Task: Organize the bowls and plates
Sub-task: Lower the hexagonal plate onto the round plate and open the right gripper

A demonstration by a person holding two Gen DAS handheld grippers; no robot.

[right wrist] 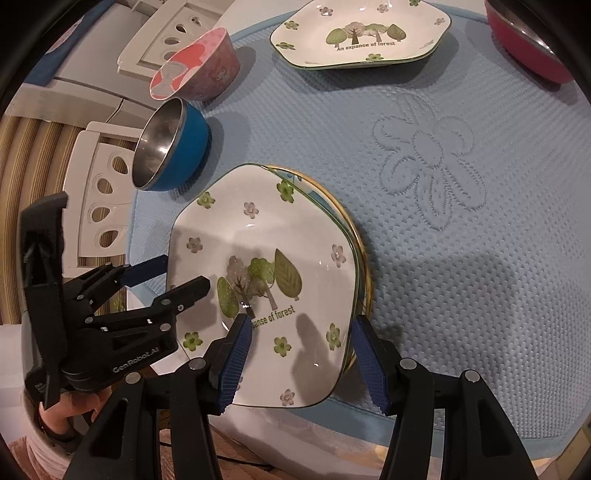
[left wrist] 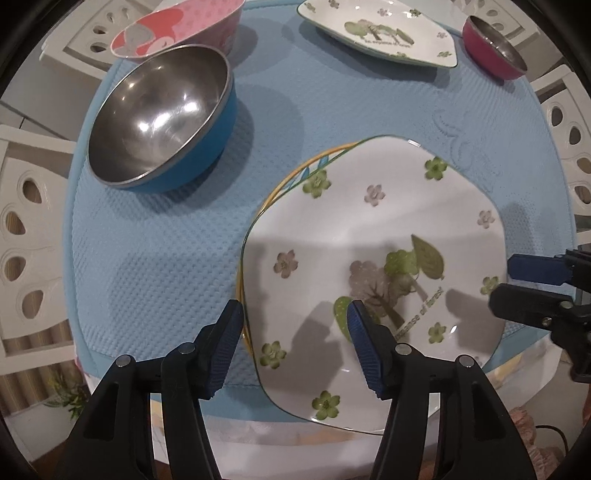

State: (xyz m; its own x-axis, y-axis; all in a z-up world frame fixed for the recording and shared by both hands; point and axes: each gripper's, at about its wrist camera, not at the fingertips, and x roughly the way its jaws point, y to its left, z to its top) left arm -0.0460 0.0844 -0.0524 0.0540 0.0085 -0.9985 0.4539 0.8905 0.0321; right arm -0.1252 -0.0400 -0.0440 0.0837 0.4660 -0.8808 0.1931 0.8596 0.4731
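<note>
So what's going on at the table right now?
A person holds a gripper in each hand over a forest-print plate stacked on a gold-rimmed plate on the blue mat. The left gripper and right gripper both straddle the top plate's edges, open, not clamping. A blue steel bowl, a pink cartoon bowl, a second forest-print plate and a red steel bowl sit apart, unstacked.

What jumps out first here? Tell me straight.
The white tree-print plate stacked on a gold-rimmed plate, near the front edge of the blue mat, between both sets of open jaws. Beyond it to the left stands a steel-lined blue bowl, with a pink bowl behind.
</note>
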